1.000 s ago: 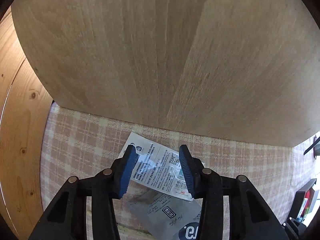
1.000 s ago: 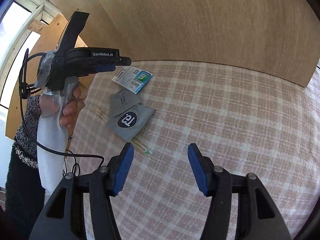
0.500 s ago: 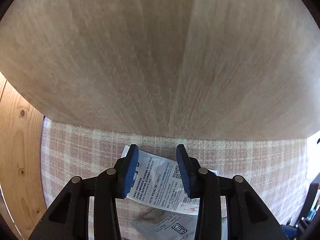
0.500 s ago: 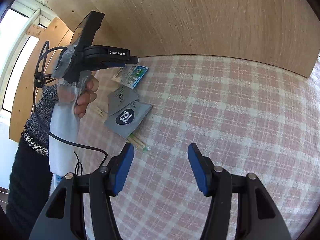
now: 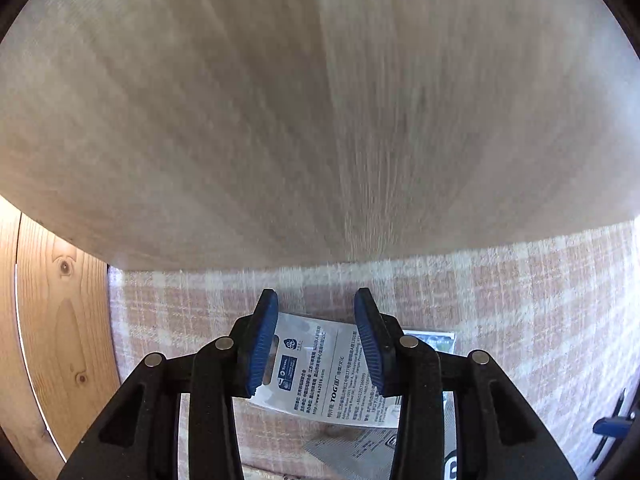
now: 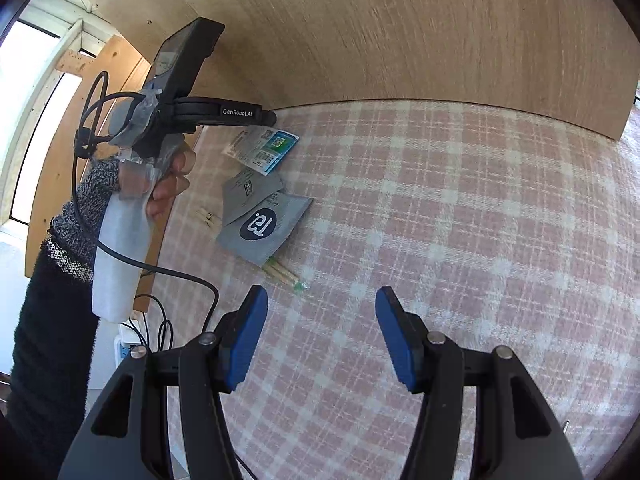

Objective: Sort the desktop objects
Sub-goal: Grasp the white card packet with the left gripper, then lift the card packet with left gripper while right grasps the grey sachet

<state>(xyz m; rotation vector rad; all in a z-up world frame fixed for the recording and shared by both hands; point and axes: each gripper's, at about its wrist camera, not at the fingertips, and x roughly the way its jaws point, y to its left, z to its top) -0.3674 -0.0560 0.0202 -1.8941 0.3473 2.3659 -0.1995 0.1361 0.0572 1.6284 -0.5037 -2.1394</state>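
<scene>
We are bringing the left gripper (image 5: 316,340) down over the white printed packet (image 5: 324,376), which a second ago was lying beyond the pads and is now sitting between them. Its jaws are standing partly open, having first narrowed and then eased slightly apart, with no pad pressing on the packet yet, so nothing is held. That suggests we are lining up a pick. We are holding the right gripper (image 6: 320,336) half open and empty above bare checked cloth (image 6: 460,240), the grey sachet (image 6: 266,228) well beyond its left jaw.
</scene>
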